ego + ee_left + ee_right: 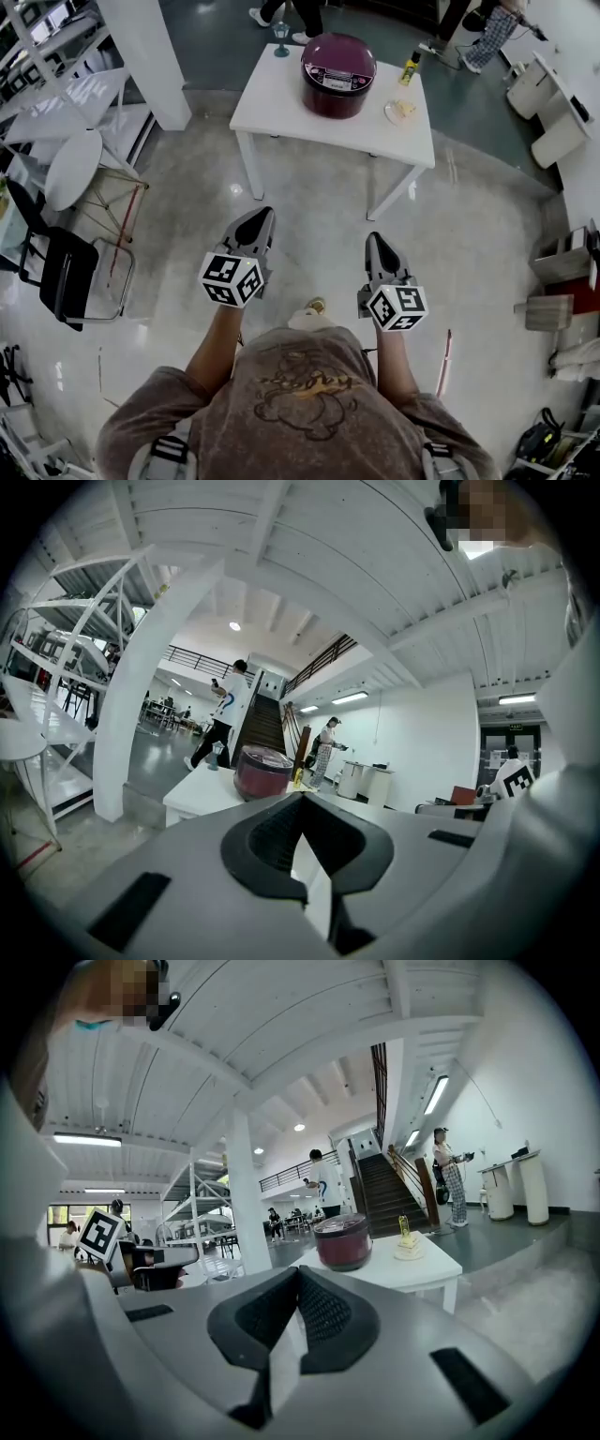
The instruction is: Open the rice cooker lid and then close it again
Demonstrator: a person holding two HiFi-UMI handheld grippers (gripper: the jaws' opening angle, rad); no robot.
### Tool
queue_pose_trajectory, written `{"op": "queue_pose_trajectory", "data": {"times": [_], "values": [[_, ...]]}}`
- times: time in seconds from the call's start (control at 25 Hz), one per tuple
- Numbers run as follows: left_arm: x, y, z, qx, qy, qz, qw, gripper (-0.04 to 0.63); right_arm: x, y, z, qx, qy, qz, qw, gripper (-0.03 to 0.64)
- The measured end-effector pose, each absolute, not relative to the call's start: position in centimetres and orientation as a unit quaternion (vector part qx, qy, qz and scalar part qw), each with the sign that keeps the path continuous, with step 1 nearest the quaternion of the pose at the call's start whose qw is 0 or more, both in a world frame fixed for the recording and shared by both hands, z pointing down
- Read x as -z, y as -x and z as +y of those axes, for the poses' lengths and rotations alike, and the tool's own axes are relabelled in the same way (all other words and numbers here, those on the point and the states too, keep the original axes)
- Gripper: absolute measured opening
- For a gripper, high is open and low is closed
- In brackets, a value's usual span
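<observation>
Rice cooker (338, 75): lid down, on the white table (272, 112). Your left gripper (260, 217) and right gripper (376, 240): jaws closed together, holding nothing, well short of the table, pointing toward it.

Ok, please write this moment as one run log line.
dark red round rice cooker: lid closed, on white table; left gripper: shut, empty; right gripper: shut, empty; both apart from table

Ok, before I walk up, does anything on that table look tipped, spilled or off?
Nothing stands out. The rice cooker sits upright on the white table with its lid down; the glass and the yellow bottle stand upright, the small plate lies flat, and no spill shows.
</observation>
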State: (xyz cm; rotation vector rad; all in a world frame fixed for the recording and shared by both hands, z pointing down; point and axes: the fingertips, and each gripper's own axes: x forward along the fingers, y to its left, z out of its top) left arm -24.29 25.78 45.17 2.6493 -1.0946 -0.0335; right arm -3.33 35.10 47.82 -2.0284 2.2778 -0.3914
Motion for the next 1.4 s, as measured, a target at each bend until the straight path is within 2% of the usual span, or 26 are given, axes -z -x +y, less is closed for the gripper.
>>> {"op": "queue_pose_trajectory", "data": {"times": [0.52,1.4], "values": [[-44.2,17.7,18.5,0.019,-0.903,-0.406,0.135,0.02,-48.1,-3.0,27.1,0.131,0.631,0.764,0.02,-0.005],[-44.6,10.6,9.5,0.022,-0.91,-0.392,0.135,0.02,-48.6,-8.7,19.4,0.134,0.638,0.757,0.032,-0.005]]}}
